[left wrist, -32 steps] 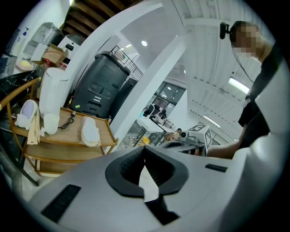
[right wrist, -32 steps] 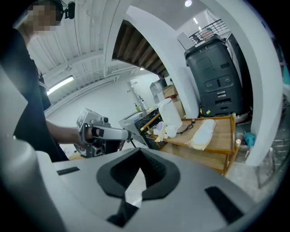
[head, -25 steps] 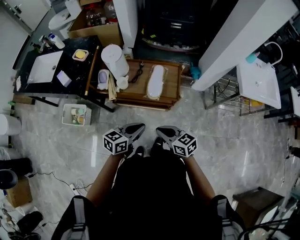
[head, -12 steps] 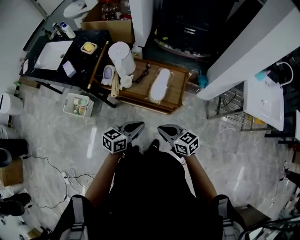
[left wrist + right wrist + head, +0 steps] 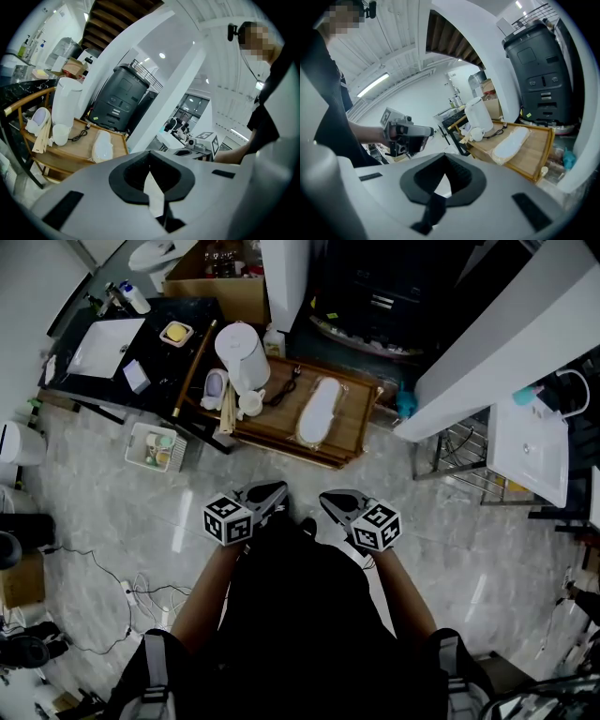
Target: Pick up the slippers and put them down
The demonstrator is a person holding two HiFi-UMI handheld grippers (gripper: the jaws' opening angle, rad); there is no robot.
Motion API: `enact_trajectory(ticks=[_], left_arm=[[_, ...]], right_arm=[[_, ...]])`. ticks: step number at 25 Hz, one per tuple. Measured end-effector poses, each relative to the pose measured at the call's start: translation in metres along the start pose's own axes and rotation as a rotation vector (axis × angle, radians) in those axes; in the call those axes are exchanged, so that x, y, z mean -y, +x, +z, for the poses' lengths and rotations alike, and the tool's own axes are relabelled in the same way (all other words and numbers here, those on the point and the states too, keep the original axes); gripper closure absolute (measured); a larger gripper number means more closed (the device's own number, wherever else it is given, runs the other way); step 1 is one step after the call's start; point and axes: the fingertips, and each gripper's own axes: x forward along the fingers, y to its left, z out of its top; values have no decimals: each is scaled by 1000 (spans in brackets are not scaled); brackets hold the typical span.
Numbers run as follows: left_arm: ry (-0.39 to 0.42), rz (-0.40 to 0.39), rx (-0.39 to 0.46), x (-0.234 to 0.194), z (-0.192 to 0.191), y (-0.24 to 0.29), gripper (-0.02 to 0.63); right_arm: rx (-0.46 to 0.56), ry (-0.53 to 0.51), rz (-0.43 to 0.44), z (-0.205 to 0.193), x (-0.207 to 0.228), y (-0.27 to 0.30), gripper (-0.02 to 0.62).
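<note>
A pale slipper (image 5: 317, 412) in clear wrap lies on a low wooden table (image 5: 352, 427), well ahead of both grippers. In the left gripper view the slipper (image 5: 102, 145) rests on the table's (image 5: 65, 152) right part; the right gripper view shows it (image 5: 509, 140) too. My left gripper (image 5: 275, 492) and right gripper (image 5: 329, 500) hover side by side close to my body over the floor, both shut with nothing between the jaws. Each gripper view shows its own jaws closed, left (image 5: 153, 185) and right (image 5: 439, 185).
A white canister (image 5: 240, 356), a cup and a cable share the wooden table. A black counter with a white sink (image 5: 99, 346) stands to the left, with a basket (image 5: 156, 448) on the floor below. A white sloping beam (image 5: 506, 343), a wire rack (image 5: 457, 451) and a basin (image 5: 532, 439) are at the right.
The head view has swung, so the table and counter sit a little further right and the left floor shows more. Both grippers stay shut and have drifted slightly.
</note>
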Motion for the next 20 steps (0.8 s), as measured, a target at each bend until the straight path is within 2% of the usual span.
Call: enact_trajectory(ticks=[7,20], left_arm=[[-16,-32,-22,-26,8,18,595],[11,-154,-117,-82,50,63,595]], right_arm=[[8,27,-45,8,17,11,588],[28,93,-158,45,71,43,588]])
